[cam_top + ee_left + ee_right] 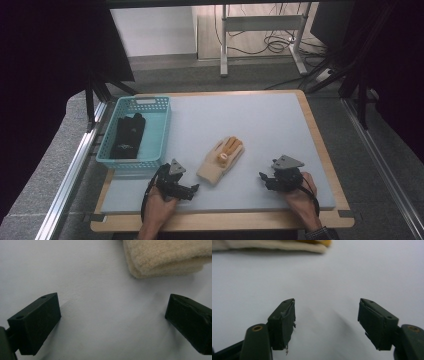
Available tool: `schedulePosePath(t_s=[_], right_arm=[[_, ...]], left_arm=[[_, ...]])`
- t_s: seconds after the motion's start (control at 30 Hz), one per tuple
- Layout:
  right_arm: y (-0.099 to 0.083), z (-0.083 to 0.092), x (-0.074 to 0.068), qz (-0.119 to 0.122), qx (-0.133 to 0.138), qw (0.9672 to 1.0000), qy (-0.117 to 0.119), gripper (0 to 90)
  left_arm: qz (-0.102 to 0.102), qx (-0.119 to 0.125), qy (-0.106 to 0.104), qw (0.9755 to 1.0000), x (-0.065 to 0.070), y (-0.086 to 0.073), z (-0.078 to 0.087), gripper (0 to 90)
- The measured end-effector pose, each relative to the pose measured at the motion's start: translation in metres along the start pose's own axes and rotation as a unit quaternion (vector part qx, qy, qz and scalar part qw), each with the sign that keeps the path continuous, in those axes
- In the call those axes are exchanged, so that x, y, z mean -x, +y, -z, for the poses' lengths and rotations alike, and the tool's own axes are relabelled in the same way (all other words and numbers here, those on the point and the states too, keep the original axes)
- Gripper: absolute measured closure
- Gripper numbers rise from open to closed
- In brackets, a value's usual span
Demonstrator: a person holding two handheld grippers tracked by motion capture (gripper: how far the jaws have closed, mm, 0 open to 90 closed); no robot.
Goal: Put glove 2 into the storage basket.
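While both grippers rested low over the pale blue mat [260,120], the cream-and-orange work glove [221,159] lay flat on that mat between them, its cuff toward the person and its fingers pointing away. The left gripper [192,189] stood just beside the cuff with its jaws spread wide and nothing between them; in the left gripper view the folded cuff edge of the glove [165,257] sat just ahead of the gap, not touched. The right gripper [264,179] was farther off on the other side, its jaws likewise released and empty, with the glove [269,245] well ahead in its own view. A black glove [127,135] already lay inside the teal basket [162,130] at the mat's left edge. By my judgement, the step in hand was the approach to the remaining glove. The next move would call for the left jaws to advance onto the cuff, clamp on the fabric, and carry it into the basket.
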State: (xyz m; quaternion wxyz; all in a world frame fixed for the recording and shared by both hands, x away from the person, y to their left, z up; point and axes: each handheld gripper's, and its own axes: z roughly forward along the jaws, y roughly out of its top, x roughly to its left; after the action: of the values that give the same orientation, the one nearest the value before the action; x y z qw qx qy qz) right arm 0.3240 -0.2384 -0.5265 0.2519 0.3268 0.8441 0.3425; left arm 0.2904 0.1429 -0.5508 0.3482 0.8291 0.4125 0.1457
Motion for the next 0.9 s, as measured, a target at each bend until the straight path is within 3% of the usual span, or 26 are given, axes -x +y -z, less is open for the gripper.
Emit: schedulePosePath(t_s=[0.23,0.67,0.9], right_arm=[[-0.008,-0.001,0.014,-0.036,-0.006,0.9993,-0.002,23.0],[-0.009,-0.003,0.021,-0.067,-0.016,0.9974,0.022,21.6],[-0.009,-0.005,0.024,-0.074,-0.019,0.9966,0.031,21.1]], left_arm=[[0.001,-0.001,-0.001,1.0,0.0,0.0,0.0,0.4],[0.002,0.003,0.005,1.0,0.0,0.001,0.002,3.4],[0.005,0.011,-0.005,0.9999,0.003,0.017,0.012,2.8]])
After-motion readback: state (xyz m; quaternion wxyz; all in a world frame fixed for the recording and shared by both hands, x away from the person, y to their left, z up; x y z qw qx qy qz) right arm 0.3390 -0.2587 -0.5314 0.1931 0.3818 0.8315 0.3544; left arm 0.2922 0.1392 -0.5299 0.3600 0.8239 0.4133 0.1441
